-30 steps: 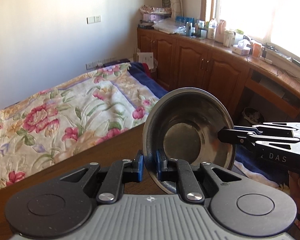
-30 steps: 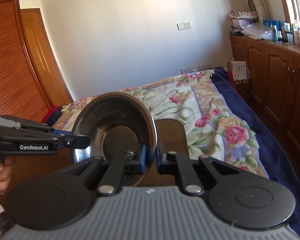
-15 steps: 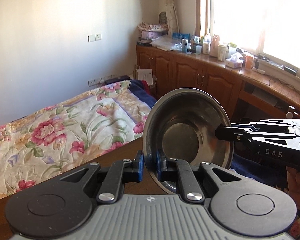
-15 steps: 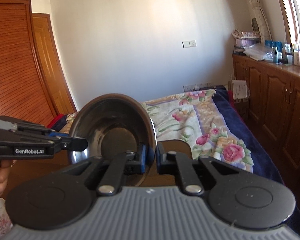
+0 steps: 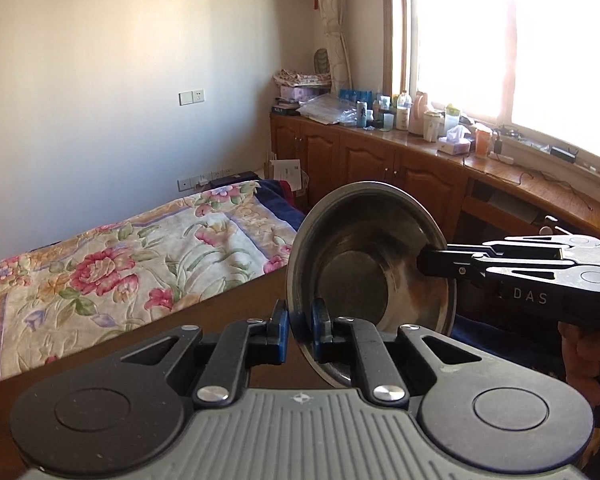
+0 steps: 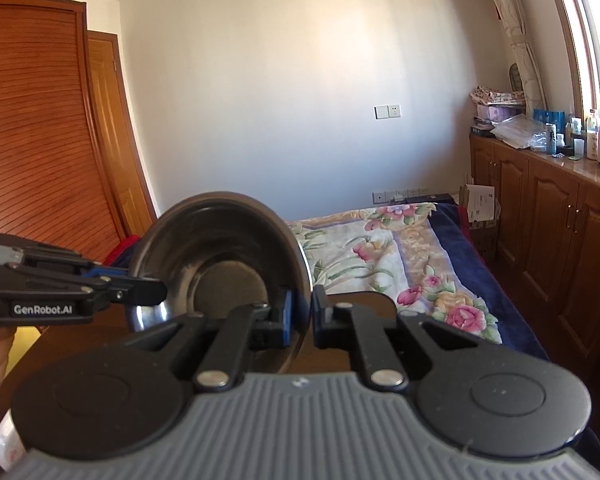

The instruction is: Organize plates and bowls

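Note:
A stainless steel bowl (image 5: 364,264) hangs in the air, tipped on its side, above the brown wooden table (image 5: 220,316). My left gripper (image 5: 300,332) is shut on its near rim, blue pads on both sides of the metal. My right gripper (image 5: 424,260) comes in from the right and is shut on the opposite rim. In the right wrist view the same bowl (image 6: 220,256) has its rim pinched by my right gripper (image 6: 302,316), while my left gripper (image 6: 156,292) grips the rim from the left. A hand shows behind each gripper.
Beyond the table lies a bed with a floral quilt (image 5: 120,264). Wooden cabinets (image 5: 380,168) along the window wall carry several bottles and boxes. A slatted wooden wardrobe door (image 6: 40,140) stands at the left.
Both grippers have lifted the bowl together. The bed and table sit lower in both views, and more wall and window show. Both grips on the rim are unchanged.

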Demonstrator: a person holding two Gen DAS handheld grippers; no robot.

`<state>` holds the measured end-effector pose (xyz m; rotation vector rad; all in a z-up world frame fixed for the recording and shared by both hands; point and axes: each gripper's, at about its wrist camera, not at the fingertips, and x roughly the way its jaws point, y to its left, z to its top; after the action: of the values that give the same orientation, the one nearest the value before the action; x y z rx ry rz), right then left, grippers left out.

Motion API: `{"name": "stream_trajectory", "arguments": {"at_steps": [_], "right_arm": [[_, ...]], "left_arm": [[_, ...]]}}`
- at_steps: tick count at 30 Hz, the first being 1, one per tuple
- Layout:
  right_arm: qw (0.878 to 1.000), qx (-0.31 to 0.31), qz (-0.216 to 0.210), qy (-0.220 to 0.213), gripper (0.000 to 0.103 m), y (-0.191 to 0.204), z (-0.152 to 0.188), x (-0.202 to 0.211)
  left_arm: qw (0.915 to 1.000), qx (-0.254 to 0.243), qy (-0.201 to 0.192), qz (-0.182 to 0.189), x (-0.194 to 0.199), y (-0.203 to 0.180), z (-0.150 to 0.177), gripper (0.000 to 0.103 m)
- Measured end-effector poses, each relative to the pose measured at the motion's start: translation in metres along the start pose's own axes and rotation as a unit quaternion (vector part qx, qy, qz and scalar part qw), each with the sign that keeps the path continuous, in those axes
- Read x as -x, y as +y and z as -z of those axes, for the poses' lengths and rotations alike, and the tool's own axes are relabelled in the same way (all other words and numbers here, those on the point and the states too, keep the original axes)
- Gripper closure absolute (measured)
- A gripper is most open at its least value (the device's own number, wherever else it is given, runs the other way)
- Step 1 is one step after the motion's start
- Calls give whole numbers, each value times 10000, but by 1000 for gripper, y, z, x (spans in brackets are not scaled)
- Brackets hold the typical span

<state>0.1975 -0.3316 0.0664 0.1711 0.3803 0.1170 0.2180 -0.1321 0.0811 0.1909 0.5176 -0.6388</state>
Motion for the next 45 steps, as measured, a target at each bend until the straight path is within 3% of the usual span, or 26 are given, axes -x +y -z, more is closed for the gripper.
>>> {"name": "stream_trajectory", "arguments": {"at_steps": [18, 28, 45], "right_arm": [[9996, 14, -273, 28, 91, 33, 35, 34], [9991, 194, -369, 117, 91, 49, 57, 38], [9979, -22, -483, 430, 90, 61, 86, 34]], "left_arm": [[9996, 155, -224, -15, 56, -6, 59, 91], [9994, 297, -118, -97, 62, -4, 91, 91], [9988, 473, 71, -57, 54, -3, 123, 91]]}}
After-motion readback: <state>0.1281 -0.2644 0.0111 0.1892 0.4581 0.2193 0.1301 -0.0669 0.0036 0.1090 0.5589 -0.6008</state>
